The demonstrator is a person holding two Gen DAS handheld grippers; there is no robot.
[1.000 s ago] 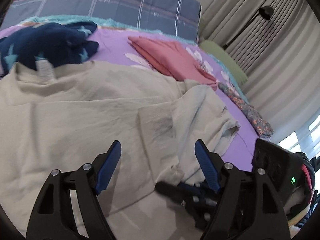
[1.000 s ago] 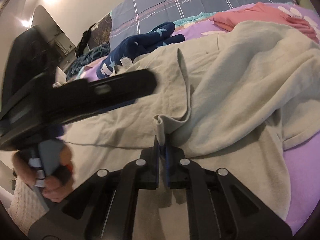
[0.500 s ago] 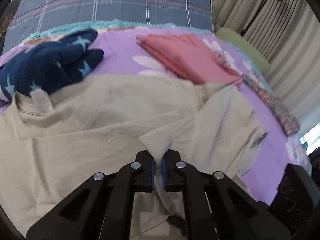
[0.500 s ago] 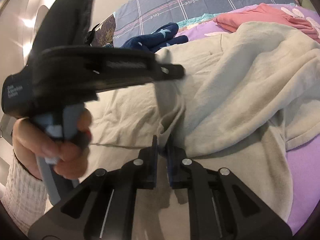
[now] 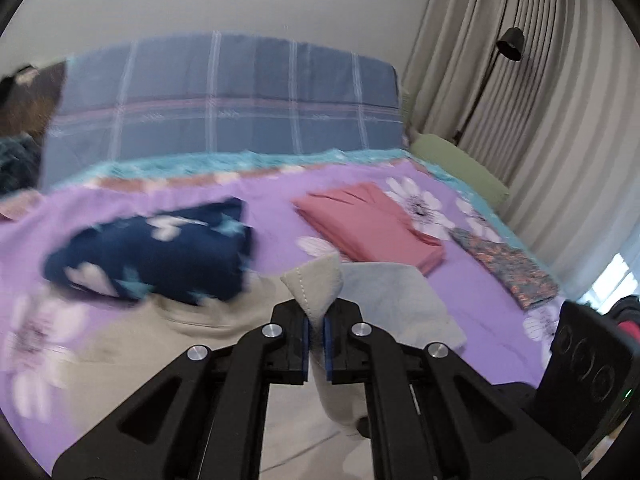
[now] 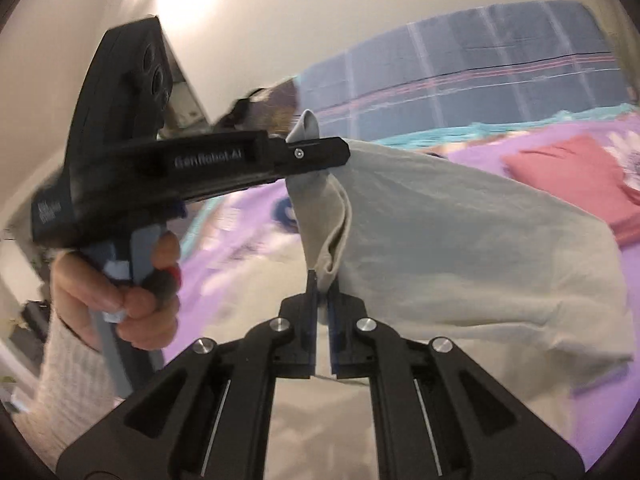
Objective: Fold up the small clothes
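Note:
A beige shirt (image 6: 460,232) lies on the purple flowered bed (image 5: 280,204), with one edge lifted. My left gripper (image 5: 316,320) is shut on a hemmed corner of the beige shirt (image 5: 316,284) and holds it above the bed. It also shows from the side in the right wrist view (image 6: 316,156), held by a hand. My right gripper (image 6: 322,292) is shut on a fold of the same edge just below it. The cloth hangs between the two grippers.
A folded pink garment (image 5: 368,224) lies at the back right, a navy star-patterned garment (image 5: 152,256) at the back left, a patterned cloth (image 5: 508,268) near the right edge. A blue plaid pillow (image 5: 224,108) stands at the headboard. Curtains and a lamp (image 5: 510,44) are on the right.
The left gripper went from open to shut on the shirt corner. Both grippers have since lifted the shirt edge well up off the bed.

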